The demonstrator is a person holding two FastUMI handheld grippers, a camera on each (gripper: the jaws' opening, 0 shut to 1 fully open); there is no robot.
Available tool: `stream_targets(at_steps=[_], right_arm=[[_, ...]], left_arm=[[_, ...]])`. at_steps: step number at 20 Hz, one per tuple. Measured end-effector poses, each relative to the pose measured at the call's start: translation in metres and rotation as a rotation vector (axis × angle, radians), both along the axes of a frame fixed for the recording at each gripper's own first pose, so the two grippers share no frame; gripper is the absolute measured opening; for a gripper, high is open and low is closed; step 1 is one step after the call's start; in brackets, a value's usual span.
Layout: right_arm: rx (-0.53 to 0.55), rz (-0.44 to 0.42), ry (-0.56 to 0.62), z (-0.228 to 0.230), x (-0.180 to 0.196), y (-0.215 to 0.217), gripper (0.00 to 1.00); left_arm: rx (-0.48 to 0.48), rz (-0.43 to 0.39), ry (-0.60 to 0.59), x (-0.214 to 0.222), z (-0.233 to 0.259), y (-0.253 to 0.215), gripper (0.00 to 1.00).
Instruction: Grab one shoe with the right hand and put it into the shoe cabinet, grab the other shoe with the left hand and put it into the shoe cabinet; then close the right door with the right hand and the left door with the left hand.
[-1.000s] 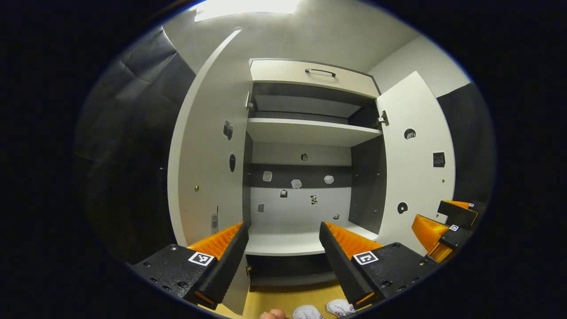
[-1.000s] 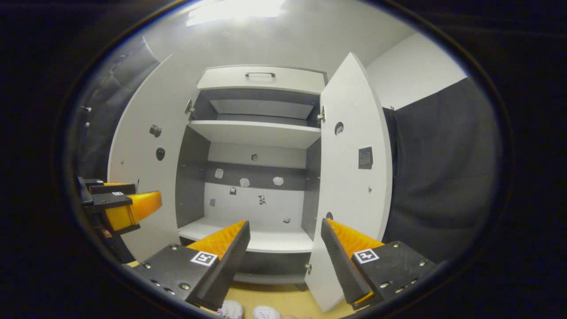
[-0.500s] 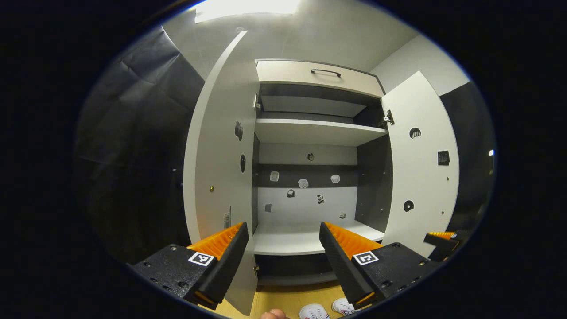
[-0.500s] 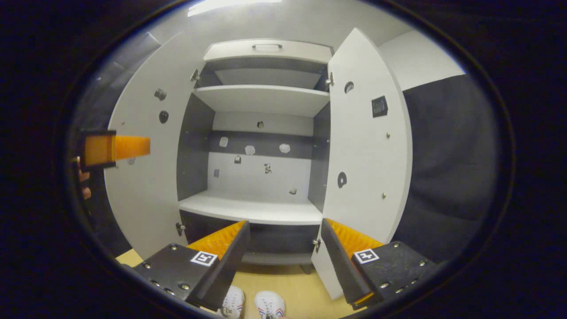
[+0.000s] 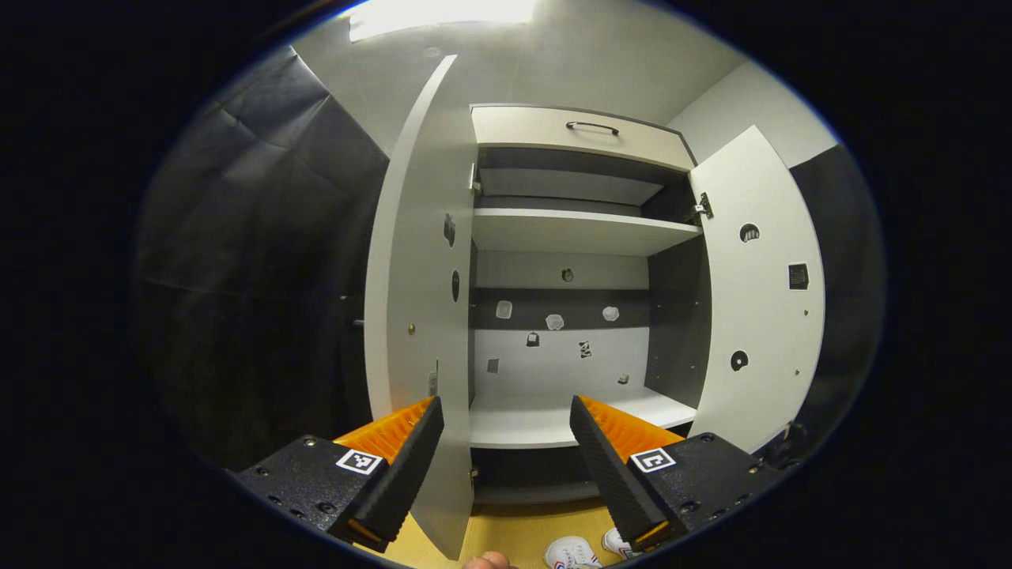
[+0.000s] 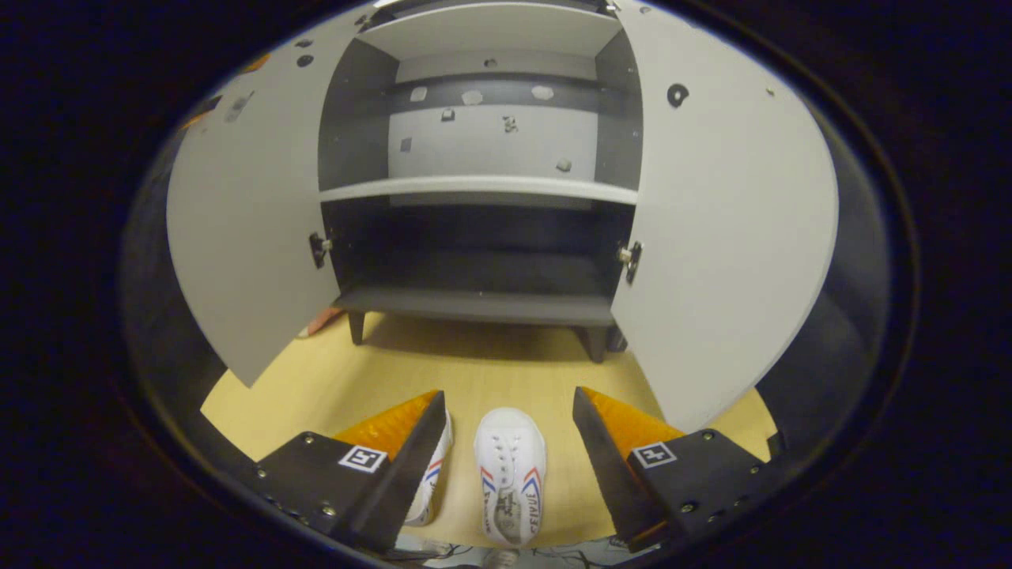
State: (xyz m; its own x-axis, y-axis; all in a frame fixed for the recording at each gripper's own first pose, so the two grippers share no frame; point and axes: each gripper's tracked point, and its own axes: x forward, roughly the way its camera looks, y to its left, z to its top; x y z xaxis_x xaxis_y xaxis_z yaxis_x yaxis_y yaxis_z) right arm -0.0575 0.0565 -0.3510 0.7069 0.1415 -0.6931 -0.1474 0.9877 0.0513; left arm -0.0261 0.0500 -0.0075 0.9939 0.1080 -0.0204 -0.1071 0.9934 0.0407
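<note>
In the right gripper view, the right gripper point(image 6: 506, 442) is closest, with its two fingers spread apart and grasping nothing. Between them on the wooden floor point(image 6: 379, 371) lies one white shoe point(image 6: 511, 470), its toe toward the cabinet, not touched by either finger. The second shoe point(image 6: 427, 482) lies just beside it, partly hidden behind the left finger. Farther away stands the shoe cabinet point(image 6: 474, 304) with the right door point(image 6: 727, 229) and the left door point(image 6: 245, 229) both wide open, and its shelves hold nothing.

In the left gripper view, the left gripper point(image 5: 506, 458) is also spread and holds nothing, pointing at the middle shelf point(image 5: 569, 419).

I judge that the task is at its very beginning: no shoe is grasped or stored yet. What remains is everything: both shoes and both doors.
</note>
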Motion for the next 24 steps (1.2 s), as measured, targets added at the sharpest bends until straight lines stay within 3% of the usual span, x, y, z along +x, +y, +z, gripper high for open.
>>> stream_targets(at_steps=[2,6,7,9,16,18,19,22,23,24], right_arm=[[-0.006,0.016,0.072,-0.028,-0.013,0.004,0.97],[-0.025,0.037,0.189,-0.073,-0.035,0.009,0.91],[-0.026,0.034,0.212,-0.085,-0.038,0.009,0.8],[-0.022,0.027,0.261,-0.1,-0.047,0.01,0.72],[-0.041,0.027,0.342,-0.126,-0.061,0.014,0.72],[-0.034,0.028,0.348,-0.134,-0.06,0.014,0.48],[-0.041,0.035,0.351,-0.136,-0.059,0.015,0.53],[-0.111,0.072,0.348,-0.151,-0.058,0.011,0.53],[-0.118,0.068,0.316,-0.147,-0.056,0.011,0.3],[-0.127,0.077,0.321,-0.147,-0.062,0.013,0.28]], left_arm=[[0.002,0.008,0.008,-0.003,-0.002,0.004,0.98],[0.008,0.009,0.026,-0.007,-0.008,0.007,0.98],[0.013,0.008,0.027,-0.008,-0.008,0.007,0.98],[0.022,0.008,0.032,-0.009,-0.009,0.008,0.98],[0.027,-0.002,0.037,-0.007,-0.011,0.007,0.97],[0.025,-0.005,0.037,-0.006,-0.012,0.007,0.97],[0.024,-0.006,0.038,-0.006,-0.013,0.006,0.97],[0.02,-0.009,0.04,-0.005,-0.014,0.006,0.97],[0.02,-0.01,0.04,-0.005,-0.014,0.006,0.97],[0.02,-0.012,0.04,-0.004,-0.014,0.006,0.97]])
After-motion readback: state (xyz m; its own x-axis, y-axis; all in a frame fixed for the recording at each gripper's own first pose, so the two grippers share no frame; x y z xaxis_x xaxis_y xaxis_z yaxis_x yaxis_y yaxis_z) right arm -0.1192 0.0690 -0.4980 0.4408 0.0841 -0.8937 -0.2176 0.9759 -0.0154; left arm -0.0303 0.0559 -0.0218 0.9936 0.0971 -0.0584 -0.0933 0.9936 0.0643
